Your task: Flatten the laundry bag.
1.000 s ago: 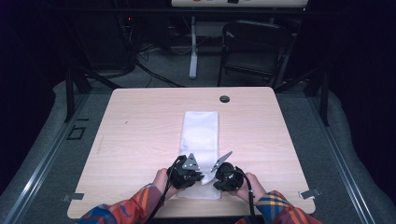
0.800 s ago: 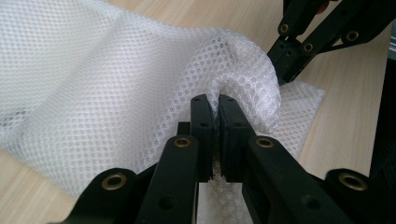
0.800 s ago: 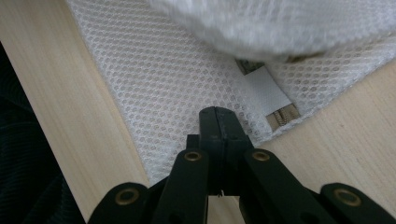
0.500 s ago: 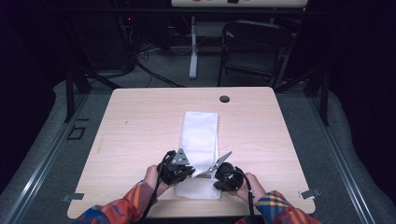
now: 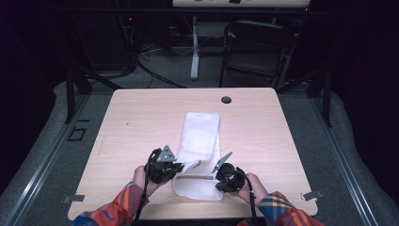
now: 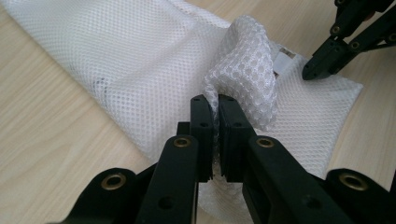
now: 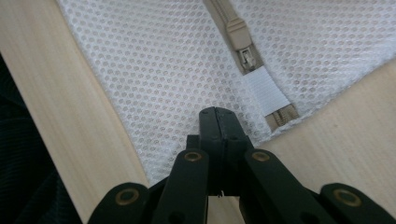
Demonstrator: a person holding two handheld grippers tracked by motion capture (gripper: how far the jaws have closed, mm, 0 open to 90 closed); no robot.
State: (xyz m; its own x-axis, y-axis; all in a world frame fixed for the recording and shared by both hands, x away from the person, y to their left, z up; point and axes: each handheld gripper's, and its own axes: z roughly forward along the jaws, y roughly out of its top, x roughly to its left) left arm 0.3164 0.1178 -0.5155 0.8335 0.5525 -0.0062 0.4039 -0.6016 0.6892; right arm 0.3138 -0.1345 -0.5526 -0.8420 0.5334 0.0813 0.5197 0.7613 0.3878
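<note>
A white mesh bag [image 5: 202,134] lies lengthwise on the wooden table [image 5: 131,122], with a beige zipper [image 5: 194,177] across its near end. My left gripper [image 5: 180,167] is shut on a raised fold of the mesh [image 6: 245,65], lifted off the table at the bag's near left side. My right gripper [image 5: 218,179] is shut on the mesh bag's near right corner, just beside the zipper pull [image 7: 238,35] and a white tab [image 7: 266,91]. In the left gripper view the right gripper [image 6: 312,71] touches the bag's far edge.
A dark round grommet [image 5: 226,100] sits near the table's far edge. A black chair [image 5: 256,47] and a stand's white post [image 5: 194,44] are on the floor behind the table. The person's plaid sleeves [image 5: 282,212] come in at the near edge.
My left gripper has moved left and slightly up with the mesh fold in it, drawing the bag's near end wider. The right gripper has stayed in place.
</note>
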